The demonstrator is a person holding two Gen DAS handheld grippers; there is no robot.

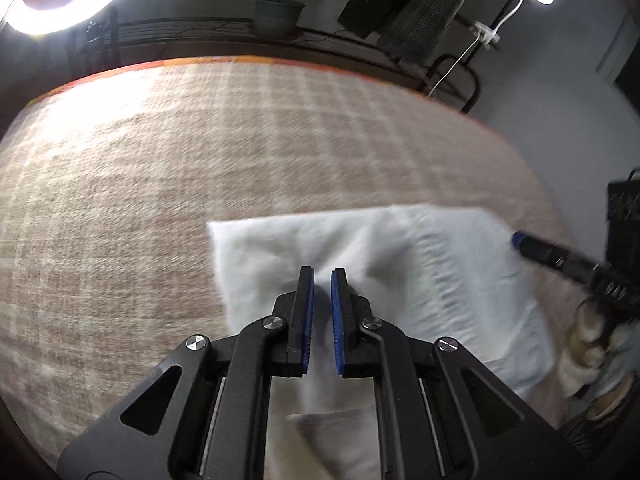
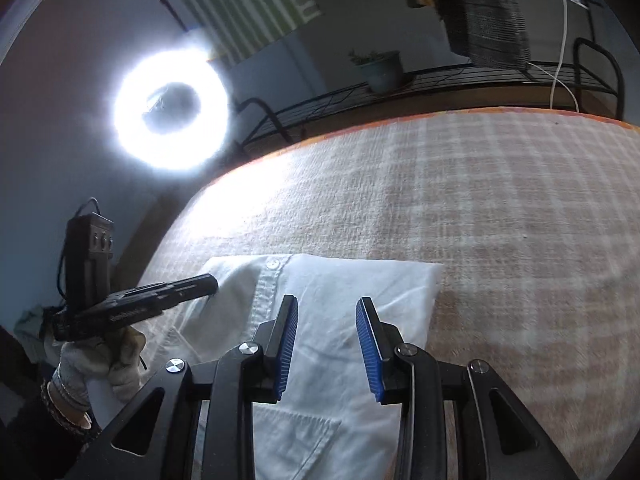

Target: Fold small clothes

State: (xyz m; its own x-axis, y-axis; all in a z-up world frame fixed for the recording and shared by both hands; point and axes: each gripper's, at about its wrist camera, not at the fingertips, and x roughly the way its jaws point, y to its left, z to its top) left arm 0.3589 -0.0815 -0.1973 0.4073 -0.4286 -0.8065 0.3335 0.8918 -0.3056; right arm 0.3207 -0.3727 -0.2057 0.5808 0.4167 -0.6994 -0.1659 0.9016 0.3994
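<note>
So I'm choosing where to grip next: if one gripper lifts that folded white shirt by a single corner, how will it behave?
The white shirt is thin, creased cloth, so it would probably droop and the fold fall open. It looks light, likely easy to lift. Pushed across the checked blanket, it may bunch rather than slide, since both look soft.

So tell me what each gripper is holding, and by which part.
Nothing is held. The left gripper and right gripper both hang over the white shirt, jaws apart with nothing between them.
</note>
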